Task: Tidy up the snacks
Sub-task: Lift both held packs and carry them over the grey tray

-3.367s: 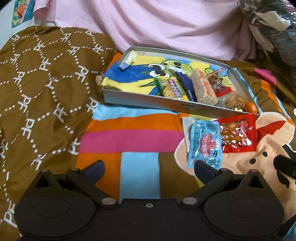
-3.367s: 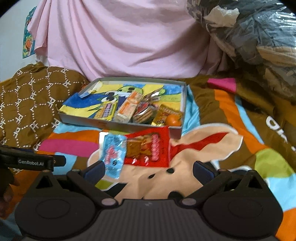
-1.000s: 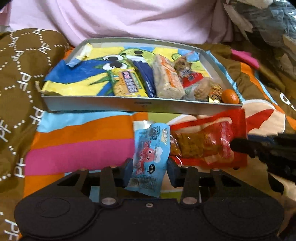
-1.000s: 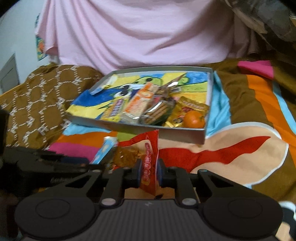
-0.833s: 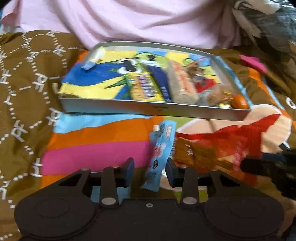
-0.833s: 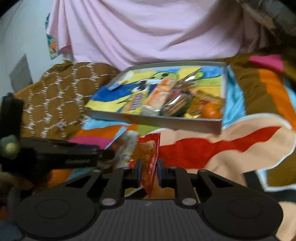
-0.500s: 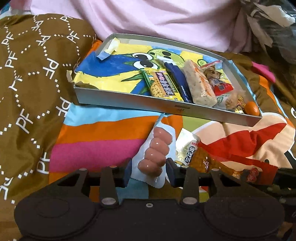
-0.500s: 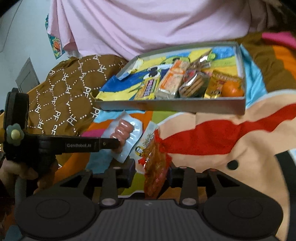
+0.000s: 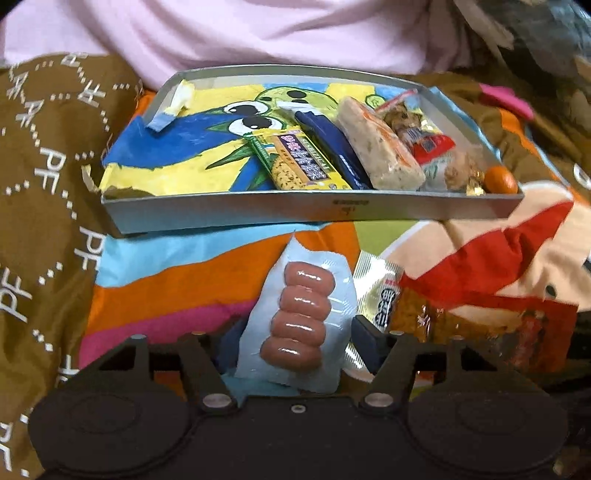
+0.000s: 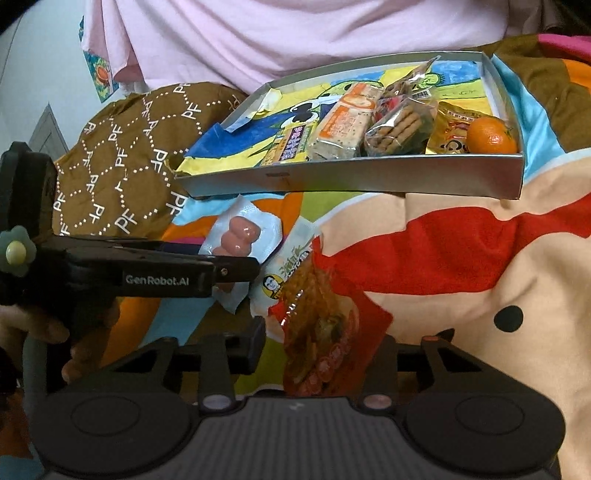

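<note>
My left gripper (image 9: pixel 295 326) has a pale blue sausage packet (image 9: pixel 299 325) lying between its fingers. Its jaws are opening and stand just off the packet's edges. In the right wrist view that gripper (image 10: pixel 236 269) reaches in from the left over the same packet (image 10: pixel 243 230). A red snack packet (image 10: pixel 317 325) stands on edge inside my right gripper (image 10: pixel 321 343). Its jaws are closing, with a gap still showing at the left finger. A white and green packet (image 10: pixel 291 273) lies between the two. The grey tray (image 9: pixel 332 210) behind holds several snacks and a tangerine (image 9: pixel 500 180).
Everything rests on a striped cartoon blanket (image 10: pixel 461 258). A brown patterned cushion (image 9: pixel 44 166) rises at the left, touching the tray's left end. Pink cloth (image 9: pixel 277 33) hangs behind the tray. A person's hand (image 10: pixel 74 354) grips the left gripper's handle.
The packet in the left gripper has turned from its blue printed face to its sausage side, and those jaws have widened. The right jaws, earlier pinching the red packet's edge, have spread and sunk lower.
</note>
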`<state>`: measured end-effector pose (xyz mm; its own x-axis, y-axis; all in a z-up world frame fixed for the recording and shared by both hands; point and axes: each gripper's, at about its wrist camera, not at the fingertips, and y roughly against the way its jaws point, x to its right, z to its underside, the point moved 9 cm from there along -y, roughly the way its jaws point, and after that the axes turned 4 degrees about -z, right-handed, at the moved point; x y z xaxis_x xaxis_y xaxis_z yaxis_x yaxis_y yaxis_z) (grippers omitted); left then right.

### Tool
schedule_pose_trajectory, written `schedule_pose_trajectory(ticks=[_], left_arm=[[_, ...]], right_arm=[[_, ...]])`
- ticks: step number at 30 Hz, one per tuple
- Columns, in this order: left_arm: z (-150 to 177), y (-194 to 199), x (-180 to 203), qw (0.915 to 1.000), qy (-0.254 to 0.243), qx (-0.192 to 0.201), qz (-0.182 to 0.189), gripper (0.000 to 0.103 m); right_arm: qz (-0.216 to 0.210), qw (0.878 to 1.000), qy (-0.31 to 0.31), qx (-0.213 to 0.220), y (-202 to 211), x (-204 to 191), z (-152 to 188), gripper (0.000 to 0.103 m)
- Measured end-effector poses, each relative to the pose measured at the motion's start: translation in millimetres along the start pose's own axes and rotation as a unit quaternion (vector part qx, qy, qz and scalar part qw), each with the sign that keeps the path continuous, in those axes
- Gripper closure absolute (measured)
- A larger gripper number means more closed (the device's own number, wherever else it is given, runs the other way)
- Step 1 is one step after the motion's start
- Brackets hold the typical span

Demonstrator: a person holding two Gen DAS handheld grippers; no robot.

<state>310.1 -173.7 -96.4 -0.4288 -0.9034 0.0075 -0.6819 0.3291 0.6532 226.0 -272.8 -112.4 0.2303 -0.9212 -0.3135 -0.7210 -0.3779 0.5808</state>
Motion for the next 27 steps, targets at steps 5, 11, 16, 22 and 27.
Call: schedule_pose_trajectory(ticks=[5,11,16,22,27], left_arm=[[4,2,-2,0.9992,-0.030,0.004,-0.024,0.054],[2,5,1,0.9985,-0.047,0.001,-0.029,0.058],[4,12,4,0.9974,-0.062,0.002,-0.037,0.060],[3,23,7,0.9941,-0.081,0.017,-0.069,0.062],[2,33,14,0.9887,-0.113,0.034,-0.092,0.062]], right_arm=[[0.005,1.000,-0.006,0.001,0,2,0,0.072],[0.002,1.000,-0.003,0.000,0,-1,0,0.081],[0.013,1.000,0.019,-0.001,0,-7,0,0.084],[0.052,0.995,0.080,0.004,5,-19,2,0.087],[0.105,0.981,0.165,0.012,8,-33,6,0.087]])
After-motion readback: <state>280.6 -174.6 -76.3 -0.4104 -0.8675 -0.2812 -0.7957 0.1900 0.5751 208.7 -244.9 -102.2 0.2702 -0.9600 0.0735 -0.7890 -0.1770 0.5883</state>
